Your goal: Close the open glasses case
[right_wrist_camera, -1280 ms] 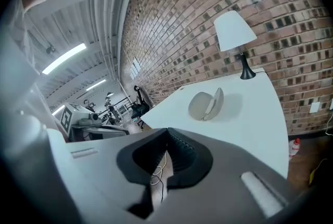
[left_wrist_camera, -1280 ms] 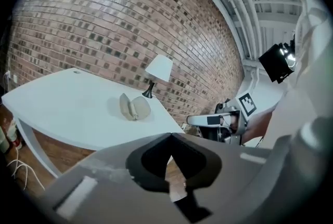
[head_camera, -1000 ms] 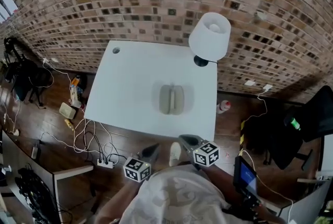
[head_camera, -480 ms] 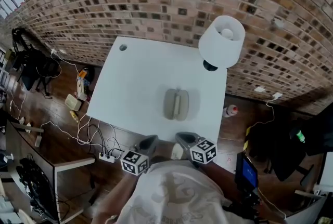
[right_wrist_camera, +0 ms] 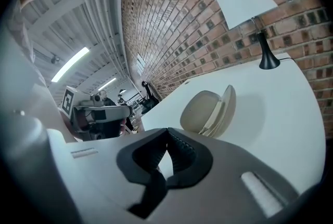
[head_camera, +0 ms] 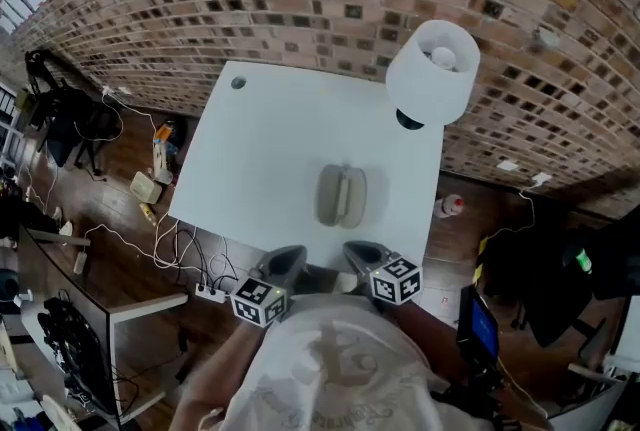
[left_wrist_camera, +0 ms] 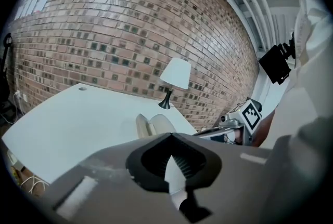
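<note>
We are holding the left gripper point(head_camera: 288, 259) and right gripper point(head_camera: 360, 253), both closed and empty, at the near edge of the table point(head_camera: 262, 149); the glasses case point(head_camera: 341, 196) is lying open mid-table, beyond them.

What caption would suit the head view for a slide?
Open glasses case on a white table beside a lamp, left gripper and right gripper poised at the near edge.

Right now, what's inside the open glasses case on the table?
From above, the glasses case lies open on the table, both halves showing plain beige lining, no glasses apparent. It is small in view, and from the side its shells cover the inside.
</note>
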Motion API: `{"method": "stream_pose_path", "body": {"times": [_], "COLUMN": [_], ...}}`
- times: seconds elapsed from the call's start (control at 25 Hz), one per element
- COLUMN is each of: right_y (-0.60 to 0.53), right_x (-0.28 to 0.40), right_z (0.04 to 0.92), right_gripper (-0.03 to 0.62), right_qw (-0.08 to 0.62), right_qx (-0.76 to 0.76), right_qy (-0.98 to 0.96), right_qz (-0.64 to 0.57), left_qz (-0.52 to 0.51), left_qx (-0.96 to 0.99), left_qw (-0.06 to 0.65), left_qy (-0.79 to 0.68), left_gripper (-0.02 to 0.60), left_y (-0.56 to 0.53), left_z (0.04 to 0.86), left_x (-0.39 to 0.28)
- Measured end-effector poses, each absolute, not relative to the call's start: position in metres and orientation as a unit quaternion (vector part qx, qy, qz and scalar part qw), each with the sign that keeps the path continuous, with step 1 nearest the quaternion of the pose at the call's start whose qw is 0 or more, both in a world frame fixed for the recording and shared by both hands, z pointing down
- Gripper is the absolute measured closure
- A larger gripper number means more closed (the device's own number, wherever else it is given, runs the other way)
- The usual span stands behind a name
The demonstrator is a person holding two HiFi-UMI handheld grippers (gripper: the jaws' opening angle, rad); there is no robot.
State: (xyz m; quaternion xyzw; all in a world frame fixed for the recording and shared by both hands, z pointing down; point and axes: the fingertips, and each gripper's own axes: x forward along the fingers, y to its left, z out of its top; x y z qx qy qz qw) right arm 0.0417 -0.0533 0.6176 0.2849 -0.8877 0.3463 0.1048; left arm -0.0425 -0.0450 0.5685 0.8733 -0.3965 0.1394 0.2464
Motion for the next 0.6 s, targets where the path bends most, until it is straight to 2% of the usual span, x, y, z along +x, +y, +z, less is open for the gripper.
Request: {"method": "stream_pose_path", "body": {"times": [0.6], "right_y": [-0.111], "right_x": [0.091], "right_z": [0.643], "right_gripper": [0.573], "right_qw": [0.119], "right_qx": [0.423], "right_qy": [-0.818], "right_qz": [0.372], "left_qz": [0.15], "left_qx": [0.889], "left_qw": [0.251], "left_qy": [-0.353], "left_gripper": [0.58], "left_y": [-0.089], "left_z": [0.567], "left_x": [-0.044]}}
